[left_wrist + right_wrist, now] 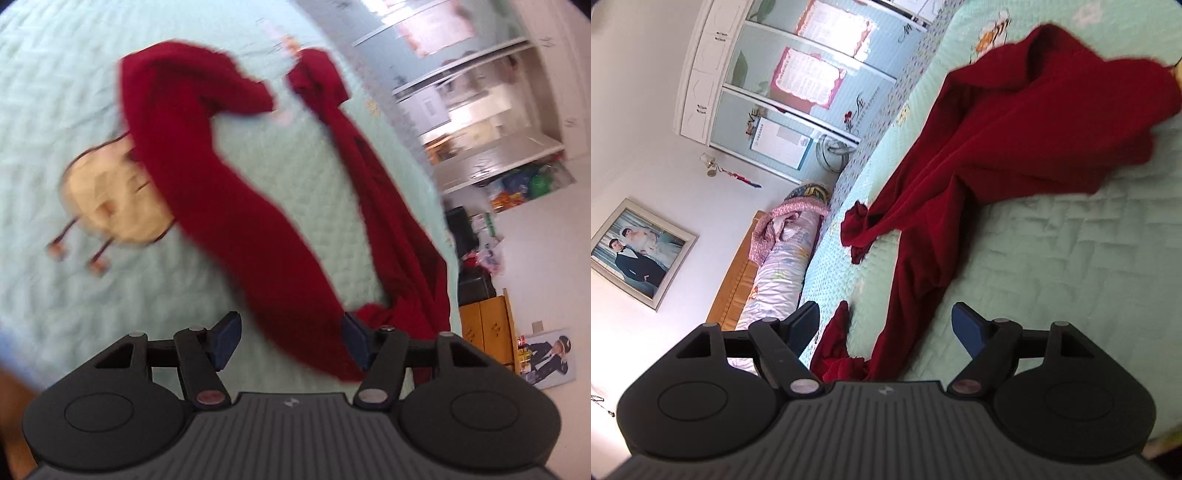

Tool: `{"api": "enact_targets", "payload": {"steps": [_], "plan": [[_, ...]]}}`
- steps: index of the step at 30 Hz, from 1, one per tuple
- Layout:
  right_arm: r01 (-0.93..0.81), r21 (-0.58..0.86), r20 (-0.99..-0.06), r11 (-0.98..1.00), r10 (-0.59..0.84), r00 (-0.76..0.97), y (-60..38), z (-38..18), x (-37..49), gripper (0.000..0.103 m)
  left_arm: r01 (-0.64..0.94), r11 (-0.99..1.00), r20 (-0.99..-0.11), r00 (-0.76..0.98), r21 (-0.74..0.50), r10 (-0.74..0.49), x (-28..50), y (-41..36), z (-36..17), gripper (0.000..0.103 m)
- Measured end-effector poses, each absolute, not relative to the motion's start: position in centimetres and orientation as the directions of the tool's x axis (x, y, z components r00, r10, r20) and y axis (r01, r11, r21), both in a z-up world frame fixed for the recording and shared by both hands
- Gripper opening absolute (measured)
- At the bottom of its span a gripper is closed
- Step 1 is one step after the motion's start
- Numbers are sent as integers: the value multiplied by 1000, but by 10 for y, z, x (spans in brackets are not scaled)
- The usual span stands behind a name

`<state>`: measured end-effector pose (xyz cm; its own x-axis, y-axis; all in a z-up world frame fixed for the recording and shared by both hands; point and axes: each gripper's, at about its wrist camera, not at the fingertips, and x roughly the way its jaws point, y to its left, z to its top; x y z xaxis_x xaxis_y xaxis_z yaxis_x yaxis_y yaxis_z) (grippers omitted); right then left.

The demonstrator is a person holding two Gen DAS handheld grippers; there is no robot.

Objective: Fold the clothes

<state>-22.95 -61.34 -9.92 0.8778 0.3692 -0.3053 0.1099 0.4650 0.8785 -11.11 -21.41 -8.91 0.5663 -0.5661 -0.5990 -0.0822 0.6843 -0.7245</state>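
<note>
Jaws of left gripper and right gripper gape wide, holding nothing; red garment sprawls crumpled across the bed, soft, light, floppy—best pinched at hem corners.

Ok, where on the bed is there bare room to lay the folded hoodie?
Bare quilt lies right of the red hoodie in the right wrist view, and between its two red spans in the left wrist view. Crowded: around the cream hood lining and the bed's wardrobe-side edge.
</note>
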Motion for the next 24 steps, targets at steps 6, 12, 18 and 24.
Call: {"api": "enact_targets", "payload": {"steps": [6, 12, 18, 24], "plan": [[162, 877, -328, 452, 318, 890, -630, -111, -242, 80, -147, 629, -577, 595, -763, -560, -67, -229, -106, 62], [273, 801, -405, 533, 147, 902, -648, -105, -243, 79, -125, 643, -558, 636, -755, -532, -32, -195, -75, 9], [389, 595, -508, 703, -45, 860, -651, -96, -246, 80, -146, 681, -549, 721, -717, -423, -40, -136, -47, 9], [447, 665, -521, 599, -57, 852, -660, -115, -257, 80, -228, 710, -589, 744, -666, -314, -48, -94, -40, 9]]}}
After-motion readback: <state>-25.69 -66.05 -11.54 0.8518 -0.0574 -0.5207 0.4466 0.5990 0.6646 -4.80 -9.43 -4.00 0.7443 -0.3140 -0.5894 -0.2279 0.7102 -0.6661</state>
